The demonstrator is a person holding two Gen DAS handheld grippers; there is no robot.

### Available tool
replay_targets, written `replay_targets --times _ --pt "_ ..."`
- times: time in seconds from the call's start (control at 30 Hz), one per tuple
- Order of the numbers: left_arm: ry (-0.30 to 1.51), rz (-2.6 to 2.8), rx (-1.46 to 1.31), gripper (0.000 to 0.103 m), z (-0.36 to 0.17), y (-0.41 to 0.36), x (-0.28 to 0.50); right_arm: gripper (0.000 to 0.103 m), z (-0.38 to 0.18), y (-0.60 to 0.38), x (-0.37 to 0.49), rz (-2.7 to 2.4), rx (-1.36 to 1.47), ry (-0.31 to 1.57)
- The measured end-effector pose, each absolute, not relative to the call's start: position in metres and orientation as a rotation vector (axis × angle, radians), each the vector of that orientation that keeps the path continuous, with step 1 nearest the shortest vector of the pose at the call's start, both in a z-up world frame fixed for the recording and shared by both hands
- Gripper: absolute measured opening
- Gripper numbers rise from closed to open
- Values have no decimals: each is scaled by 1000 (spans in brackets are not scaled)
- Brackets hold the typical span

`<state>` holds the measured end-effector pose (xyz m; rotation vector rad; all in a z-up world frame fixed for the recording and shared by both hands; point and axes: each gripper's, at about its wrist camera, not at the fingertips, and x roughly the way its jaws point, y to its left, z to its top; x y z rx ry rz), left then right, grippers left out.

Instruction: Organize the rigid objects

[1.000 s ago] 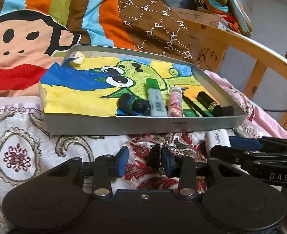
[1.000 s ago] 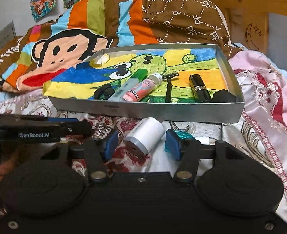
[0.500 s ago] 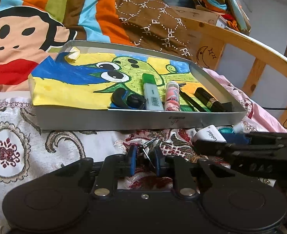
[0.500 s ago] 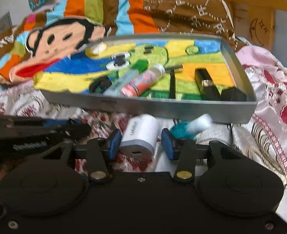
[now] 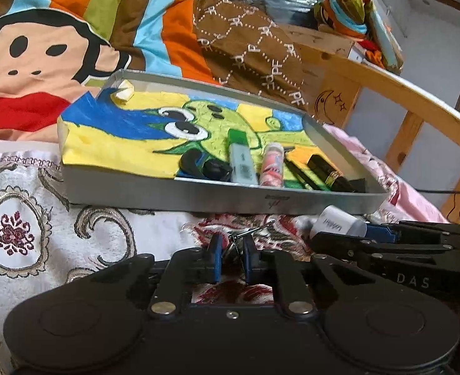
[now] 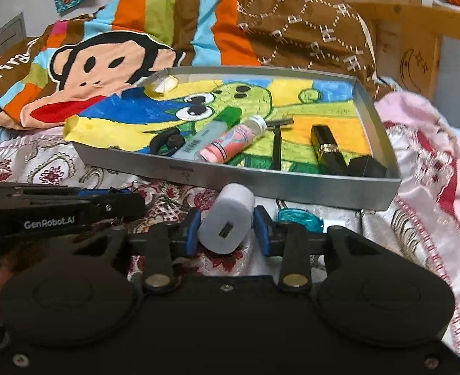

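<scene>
Since a second earlier the left tongs [image 5: 231,257] had clenched on a thin wire clip [image 5: 251,234], liable to slip, while the right tongs [image 6: 228,230] loosely straddled the white charger [image 6: 226,222] near the bed's front edge.

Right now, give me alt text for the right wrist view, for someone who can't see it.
The right gripper straddles a white charger on the bedspread, before a metal tray holding a highlighter, pink tube and lipstick.

A white cylindrical charger [image 6: 226,218] is lying tilted on the bedspread, just before the grey tray [image 6: 292,184] holding pens and tubes
</scene>
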<state>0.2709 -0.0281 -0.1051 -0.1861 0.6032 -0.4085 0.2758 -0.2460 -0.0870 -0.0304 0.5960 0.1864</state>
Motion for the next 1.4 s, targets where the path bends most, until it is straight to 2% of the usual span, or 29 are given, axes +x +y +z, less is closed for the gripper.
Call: replay_targets --times 0.07,0.43,0.6,0.77,1.07,1.4 --pt "575 -407 -184 14 -100 -30 266 19 -81 -245 271 189 -44 579" --pt "447 -403 -210 14 -77 -42 247 19 -59 -252 259 211 -38 544" --pt "384 -358 -220 14 -62 -45 255 19 -39 -263 249 195 -1 400" --pt "389 -329 -208 14 -57 -66 286 19 -35 -286 252 148 82 322" --pt "515 -427 -149 14 -64 -110 327 19 -49 -326 259 46 129 353" --pt "594 -460 -119 14 -73 -124 342 19 -71 -356 279 38 194 392"
